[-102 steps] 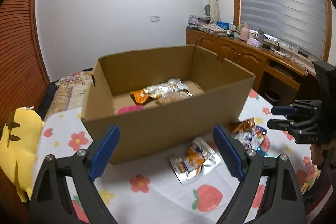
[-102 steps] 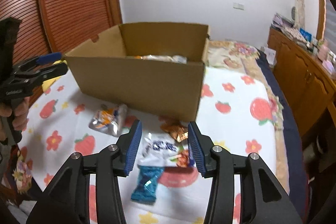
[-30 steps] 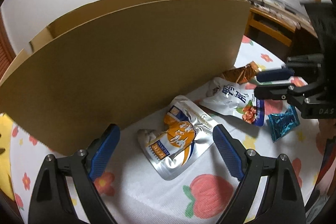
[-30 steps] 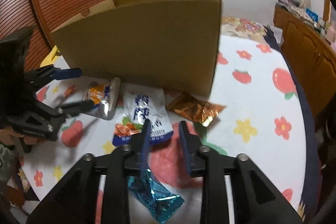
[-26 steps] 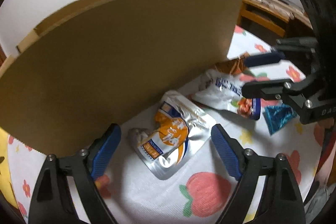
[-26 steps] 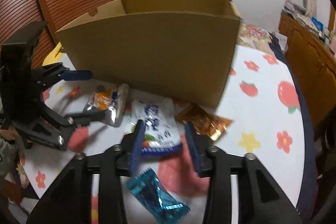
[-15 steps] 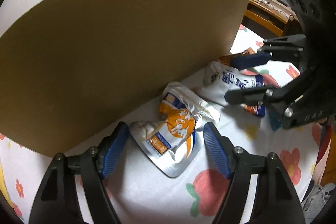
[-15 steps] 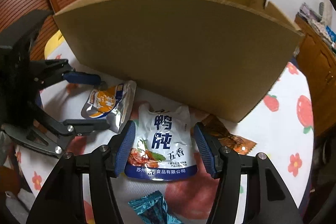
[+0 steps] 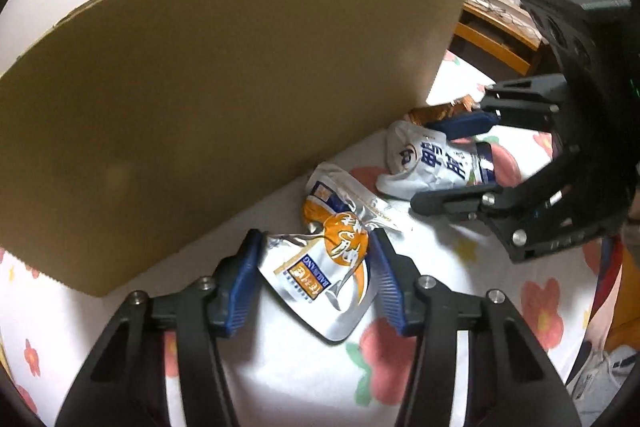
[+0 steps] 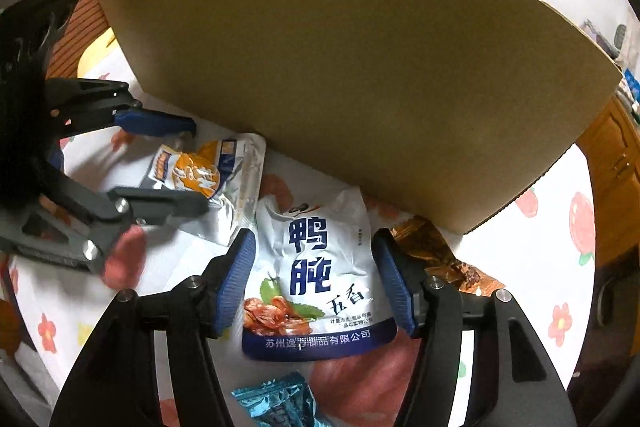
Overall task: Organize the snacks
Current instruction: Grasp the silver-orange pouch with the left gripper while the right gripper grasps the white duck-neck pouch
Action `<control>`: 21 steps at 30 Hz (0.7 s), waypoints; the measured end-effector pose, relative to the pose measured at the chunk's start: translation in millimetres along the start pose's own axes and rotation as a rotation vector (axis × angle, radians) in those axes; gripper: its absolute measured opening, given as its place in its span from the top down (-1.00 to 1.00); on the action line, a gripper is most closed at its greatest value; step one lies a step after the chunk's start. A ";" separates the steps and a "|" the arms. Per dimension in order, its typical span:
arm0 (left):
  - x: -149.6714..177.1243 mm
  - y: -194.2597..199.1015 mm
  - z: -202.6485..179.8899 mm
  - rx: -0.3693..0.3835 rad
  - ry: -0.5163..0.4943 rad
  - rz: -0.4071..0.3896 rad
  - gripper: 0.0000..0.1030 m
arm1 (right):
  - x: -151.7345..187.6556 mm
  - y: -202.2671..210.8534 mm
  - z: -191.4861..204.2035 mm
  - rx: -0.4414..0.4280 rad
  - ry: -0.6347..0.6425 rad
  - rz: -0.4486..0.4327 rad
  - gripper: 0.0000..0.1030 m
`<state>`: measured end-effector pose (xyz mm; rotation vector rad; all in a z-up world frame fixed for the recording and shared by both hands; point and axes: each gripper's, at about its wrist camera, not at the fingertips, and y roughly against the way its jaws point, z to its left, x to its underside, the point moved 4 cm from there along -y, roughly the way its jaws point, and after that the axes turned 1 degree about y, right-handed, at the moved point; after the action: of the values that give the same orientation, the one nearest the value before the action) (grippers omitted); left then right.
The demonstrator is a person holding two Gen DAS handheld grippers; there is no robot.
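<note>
White floral cloth (image 10: 520, 259) under cardboard box (image 10: 360, 67); wooden cabinets (image 10: 616, 155) beyond. Left gripper (image 9: 314, 277) closing, pinching silver-orange pouch (image 9: 332, 267). Right gripper (image 10: 314, 279) spread around white pouch (image 10: 316, 275), both beside box.

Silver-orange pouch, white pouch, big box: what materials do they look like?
Silver-orange pouch: likely metallised foil laminate, glossy; mirror-like creases.
White pouch: seemingly printed plastic film, smooth with a soft sheen and wrinkles.
Box: corrugated cardboard, matte brown; fluting shows along its bottom edge.
</note>
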<state>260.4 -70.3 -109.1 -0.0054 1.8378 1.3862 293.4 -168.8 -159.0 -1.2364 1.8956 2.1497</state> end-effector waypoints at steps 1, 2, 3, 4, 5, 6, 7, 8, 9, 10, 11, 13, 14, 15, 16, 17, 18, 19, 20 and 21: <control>2.1 1.6 -1.7 0.004 0.000 -0.001 0.03 | 0.6 0.6 1.4 -0.002 0.004 0.002 -0.19; 4.3 3.4 -3.0 0.005 0.000 -0.002 0.03 | 1.1 1.2 2.2 -0.004 0.007 0.004 -0.19; 6.5 5.3 -4.5 0.005 0.003 -0.004 0.04 | 1.5 1.9 4.1 -0.008 0.010 0.006 -0.19; 7.9 7.5 -6.1 0.004 0.009 -0.012 0.05 | 1.7 3.2 6.5 -0.011 0.014 0.007 -0.18; 9.2 9.5 -7.5 0.000 0.013 -0.019 0.06 | 2.7 3.4 6.6 -0.012 0.017 0.007 -0.18; 11.5 13.0 -8.2 -0.003 0.018 -0.029 0.08 | 3.8 5.2 7.4 -0.010 0.020 0.004 -0.17; 13.7 16.4 -8.9 -0.007 0.021 -0.040 0.08 | 4.5 7.1 9.1 -0.008 0.023 -0.003 -0.05; 16.1 19.2 -9.7 -0.011 0.024 -0.047 0.08 | 3.2 10.5 6.7 -0.015 0.020 -0.016 0.01; 19.6 21.6 -9.7 -0.014 0.024 -0.052 0.09 | 4.0 12.5 6.9 -0.026 0.012 -0.021 0.07; 22.0 23.8 -10.2 -0.018 0.026 -0.059 0.10 | 4.1 13.7 7.6 -0.026 0.007 -0.020 0.08; 24.3 26.6 -10.8 -0.025 0.029 -0.068 0.10 | 3.9 13.3 7.2 -0.020 0.012 -0.021 0.09; 28.6 32.1 -11.6 -0.025 0.039 -0.084 0.10 | 5.6 16.1 7.1 -0.019 0.017 -0.026 0.09; 30.5 34.2 -12.3 -0.025 0.039 -0.089 0.10 | 5.5 16.7 7.0 -0.025 0.012 -0.024 0.09; 32.6 36.7 -12.8 -0.029 0.041 -0.096 0.10 | 5.0 16.7 6.1 -0.026 0.009 -0.026 0.10; 32.7 37.3 -12.4 -0.032 0.045 -0.099 0.10 | 6.7 18.1 4.5 -0.030 0.007 -0.028 0.10; 34.1 40.2 -11.6 -0.037 0.051 -0.108 0.10 | 8.1 20.0 0.5 -0.036 0.001 -0.033 0.10; 31.9 40.8 -16.6 -0.038 0.057 -0.116 0.10 | 9.0 21.0 0.2 -0.040 -0.003 -0.035 0.10; 31.5 42.9 -16.4 -0.037 0.066 -0.124 0.10 | 12.5 21.2 4.6 -0.052 -0.007 -0.040 0.10; 30.5 45.6 -16.5 -0.035 0.076 -0.134 0.10 | 14.7 23.4 4.6 -0.064 -0.008 -0.044 0.10; 30.0 48.5 -15.0 -0.033 0.085 -0.144 0.10 | 16.9 25.3 5.2 -0.069 -0.010 -0.051 0.10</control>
<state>209.6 -49.9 -87.3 -0.2126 1.8460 1.3326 266.6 -178.9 -147.7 -1.2683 1.7797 2.2088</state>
